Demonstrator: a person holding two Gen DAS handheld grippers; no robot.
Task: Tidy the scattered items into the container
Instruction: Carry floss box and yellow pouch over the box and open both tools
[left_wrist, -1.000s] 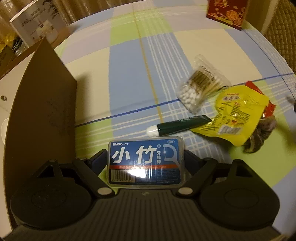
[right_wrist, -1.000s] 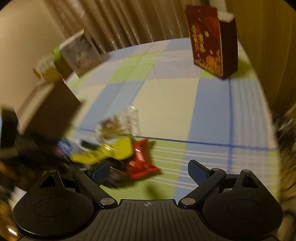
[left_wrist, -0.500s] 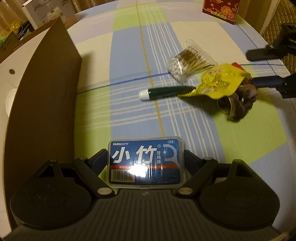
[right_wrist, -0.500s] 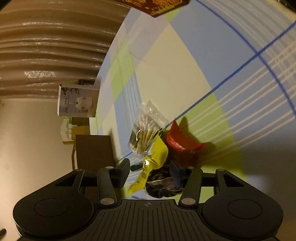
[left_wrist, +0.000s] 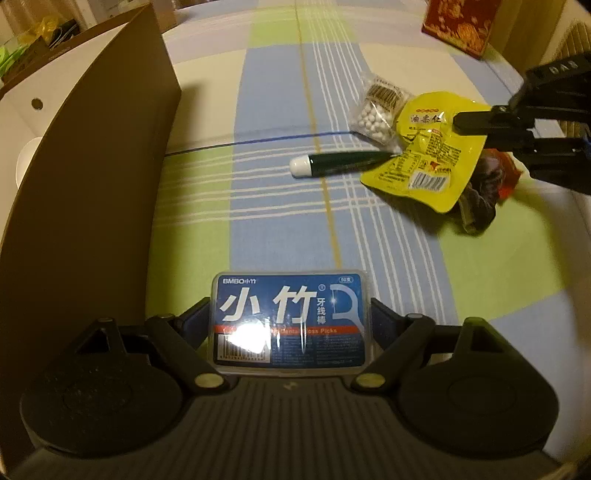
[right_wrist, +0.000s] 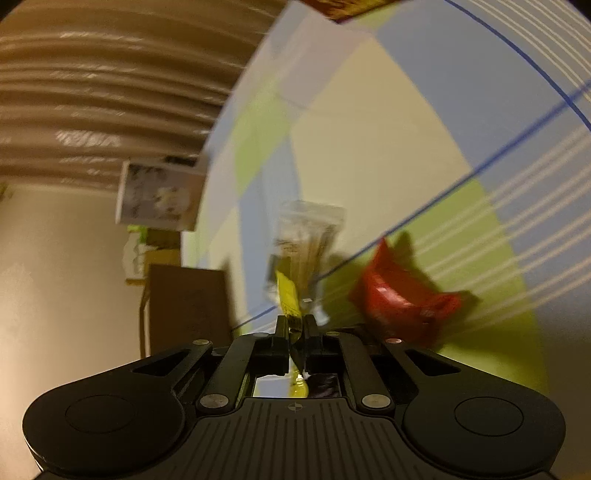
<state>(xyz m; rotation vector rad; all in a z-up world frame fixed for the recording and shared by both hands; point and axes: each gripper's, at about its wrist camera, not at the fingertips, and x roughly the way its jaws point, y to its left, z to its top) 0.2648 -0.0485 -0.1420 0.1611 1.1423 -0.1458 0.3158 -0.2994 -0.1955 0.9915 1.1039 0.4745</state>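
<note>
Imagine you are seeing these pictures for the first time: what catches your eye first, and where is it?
The blue floss pick box, clamped in the left gripper at the bottom of its view, stands out first. Next comes the yellow snack packet, pinched at its edge by the right gripper over the checked tablecloth, beside a green tube.

A: The floss pick box (left_wrist: 290, 320) looks like clear, glossy plastic with glare on it; the yellow packet (left_wrist: 424, 155) is shiny foil.

B: The checked cloth (left_wrist: 280, 221) looks matt and woven, the cardboard box (left_wrist: 85, 177) dull brown.
</note>
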